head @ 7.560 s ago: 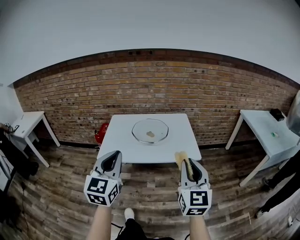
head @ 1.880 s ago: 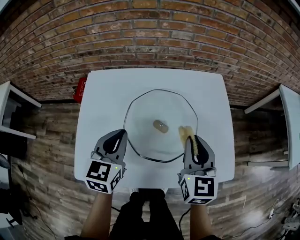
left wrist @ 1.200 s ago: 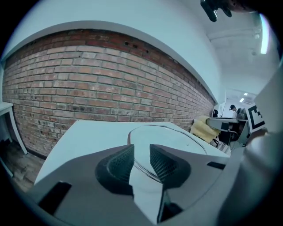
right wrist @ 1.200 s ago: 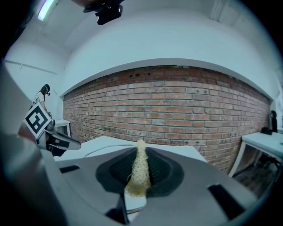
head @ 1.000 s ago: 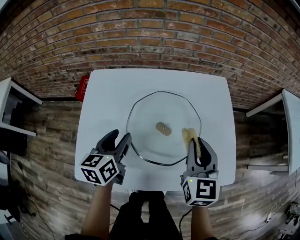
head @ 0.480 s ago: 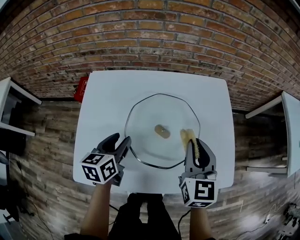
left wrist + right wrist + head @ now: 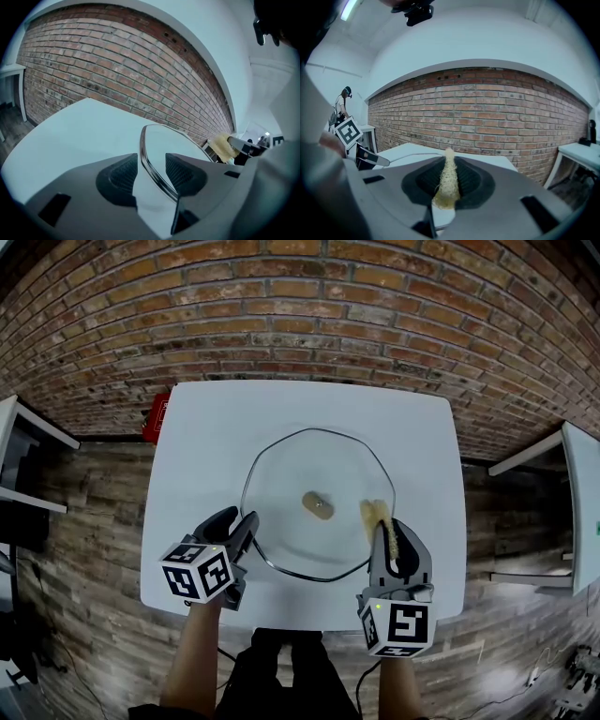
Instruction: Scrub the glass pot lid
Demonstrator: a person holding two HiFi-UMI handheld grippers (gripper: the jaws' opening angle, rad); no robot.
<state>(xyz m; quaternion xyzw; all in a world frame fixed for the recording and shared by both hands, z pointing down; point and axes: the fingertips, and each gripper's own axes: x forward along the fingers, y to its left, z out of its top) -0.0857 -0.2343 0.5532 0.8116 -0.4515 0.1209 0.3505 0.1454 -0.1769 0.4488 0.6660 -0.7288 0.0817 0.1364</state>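
The glass pot lid [image 7: 309, 460] lies flat on the white table [image 7: 206, 427], its knob [image 7: 319, 505] at the middle. My left gripper [image 7: 239, 524] is turned on its side at the lid's left rim. In the left gripper view the rim of the lid [image 7: 146, 154] runs between the jaws of the left gripper [image 7: 151, 161], with a gap on each side. My right gripper [image 7: 387, 532] is shut on a yellow fibrous scrubber [image 7: 375, 515], which hangs over the lid's right part. In the right gripper view the scrubber [image 7: 448, 180] stands upright between the right gripper's [image 7: 449, 171] pads.
A brick wall [image 7: 309, 324] runs behind the table. A red object [image 7: 155, 418] sits on the wooden floor at the table's far left corner. Small white side tables stand at left [image 7: 19, 442] and right [image 7: 581, 493]. A person [image 7: 343, 105] stands far off.
The view went from standing back to close over the table. My left gripper turned on its side and slid onto the lid's left rim. The right gripper kept the scrubber over the lid.
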